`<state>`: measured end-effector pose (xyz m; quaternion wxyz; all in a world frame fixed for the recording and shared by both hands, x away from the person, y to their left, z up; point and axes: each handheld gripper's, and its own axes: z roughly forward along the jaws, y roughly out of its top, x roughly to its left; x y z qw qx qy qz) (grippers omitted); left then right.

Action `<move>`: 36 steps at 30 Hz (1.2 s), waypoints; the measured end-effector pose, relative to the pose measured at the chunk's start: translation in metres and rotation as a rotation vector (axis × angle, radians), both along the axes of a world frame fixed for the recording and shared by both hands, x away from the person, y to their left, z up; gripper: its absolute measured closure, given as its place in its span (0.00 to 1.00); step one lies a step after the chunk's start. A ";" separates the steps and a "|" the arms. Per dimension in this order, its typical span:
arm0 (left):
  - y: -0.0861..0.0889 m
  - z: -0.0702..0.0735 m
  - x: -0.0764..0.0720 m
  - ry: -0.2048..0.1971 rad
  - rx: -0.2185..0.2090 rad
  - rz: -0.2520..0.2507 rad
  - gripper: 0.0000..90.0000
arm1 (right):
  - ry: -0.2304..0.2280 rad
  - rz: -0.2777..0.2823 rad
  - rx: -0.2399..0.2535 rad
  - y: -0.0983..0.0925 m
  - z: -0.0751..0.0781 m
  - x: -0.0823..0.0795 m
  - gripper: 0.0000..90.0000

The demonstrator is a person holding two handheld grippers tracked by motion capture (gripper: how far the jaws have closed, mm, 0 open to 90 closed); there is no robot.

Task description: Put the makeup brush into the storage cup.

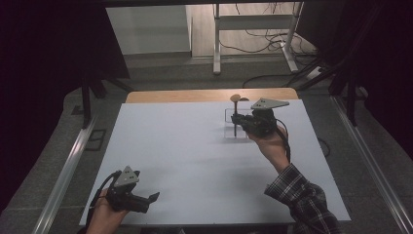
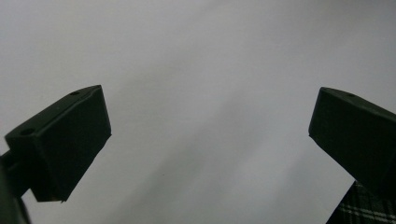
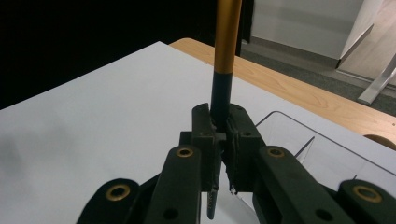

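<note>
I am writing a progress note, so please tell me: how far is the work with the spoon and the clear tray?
Done: the right gripper is shut on the spoon, holding it upright above the clear tray. In hand: the spoon hangs over the tray, not laid down. Left: setting it down somewhere and letting go, probably. The left gripper waits open and empty near the white table's front edge.

High view is dim, with dark curtains crushed to black left and right; the white table [image 1: 195, 161] is evenly lit, with soft shadows. Left gripper view is soft and low-contrast, jaws near-silhouettes against a grey gradient. Right gripper view: near jaws slightly blurred, far left black, far right brighter floor.
</note>
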<state>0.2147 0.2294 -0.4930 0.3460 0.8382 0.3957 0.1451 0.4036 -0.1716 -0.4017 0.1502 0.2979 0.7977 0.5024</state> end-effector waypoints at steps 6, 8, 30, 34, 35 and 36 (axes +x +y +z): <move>0.002 -0.001 0.001 0.007 0.000 0.018 0.00 | -0.003 -0.005 -0.003 0.004 0.003 0.007 0.93; 0.003 -0.002 0.002 0.011 0.001 0.026 0.00 | -0.004 -0.006 -0.004 0.005 0.003 0.009 0.93; 0.005 -0.003 0.004 0.017 -0.006 0.045 0.00 | -0.012 -0.059 -0.004 0.007 0.012 0.037 0.93; 0.005 -0.003 0.004 0.016 -0.007 0.046 0.00 | -0.015 -0.072 0.000 0.007 0.013 0.042 0.93; 0.005 -0.003 0.004 0.016 -0.007 0.045 0.00 | -0.016 -0.074 -0.001 0.007 0.013 0.044 0.93; 0.005 -0.003 0.004 0.016 -0.006 0.045 0.00 | -0.016 -0.077 0.001 0.007 0.014 0.045 0.93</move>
